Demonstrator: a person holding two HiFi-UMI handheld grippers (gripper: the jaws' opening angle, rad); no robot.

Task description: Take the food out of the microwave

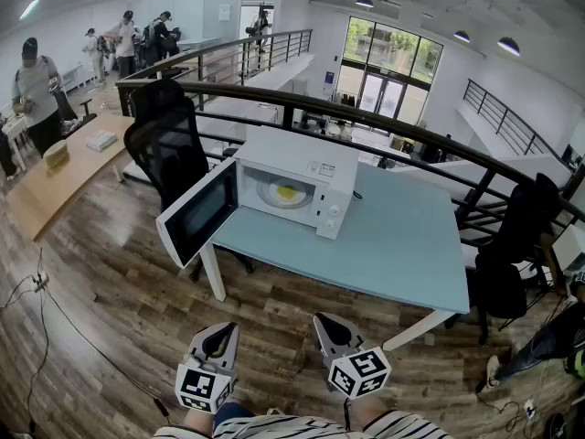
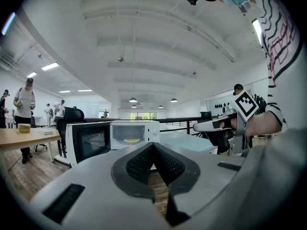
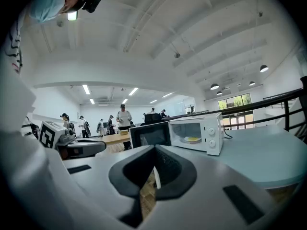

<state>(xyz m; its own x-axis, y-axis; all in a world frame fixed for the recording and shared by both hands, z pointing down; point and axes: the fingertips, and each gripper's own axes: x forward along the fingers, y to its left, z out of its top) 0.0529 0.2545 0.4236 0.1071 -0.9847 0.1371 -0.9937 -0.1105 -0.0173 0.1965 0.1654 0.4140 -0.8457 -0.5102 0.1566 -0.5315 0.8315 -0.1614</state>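
Currently both tongs are clenched on nothing: your left gripper (image 2: 153, 147) and right gripper (image 3: 154, 150) hang low, well apart from the pale blue rectangular table (image 1: 402, 245). The yellow food (image 1: 286, 191) lies on a round white plate (image 1: 271, 193) inside the white box-shaped microwave (image 1: 334, 176). Its dark-windowed door (image 1: 196, 213) stands swung out on your left. Risk: the left gripper may clip that door on the way in. Pinching the plate by one edge could tilt it and slide the food off. Not resolvable: what the food is, the plate's rim profile, and whether a turntable sits beneath.
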